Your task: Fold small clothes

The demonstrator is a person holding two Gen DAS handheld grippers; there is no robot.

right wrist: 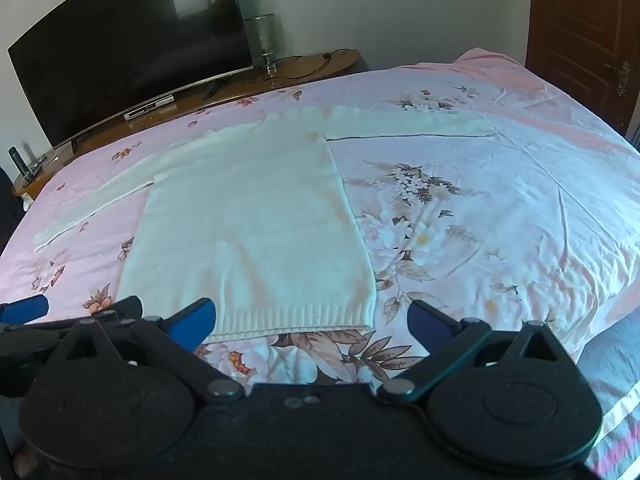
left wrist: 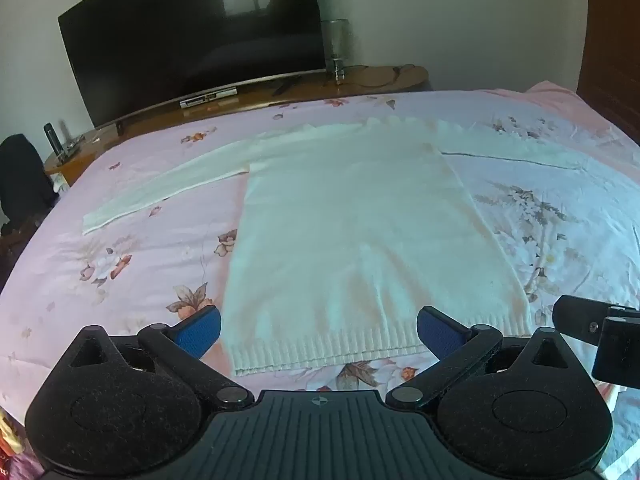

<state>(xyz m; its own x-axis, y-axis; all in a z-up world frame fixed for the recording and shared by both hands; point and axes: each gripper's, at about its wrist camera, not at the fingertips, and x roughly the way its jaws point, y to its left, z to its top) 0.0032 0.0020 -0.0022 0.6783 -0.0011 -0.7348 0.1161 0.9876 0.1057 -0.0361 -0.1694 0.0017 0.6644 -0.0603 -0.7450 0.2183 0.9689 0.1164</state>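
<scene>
Both claws sit closest to me, fingers spread wide with nothing between them: my left gripper hovers over the ribbed hem of the white sweater, and my right gripper hangs just off the hem's right corner. I see the sweater lying flat on the bed, hem toward the near edge, sleeves stretched out toward either side. Beyond the far edge stands a wooden cabinet carrying a dark television.
</scene>
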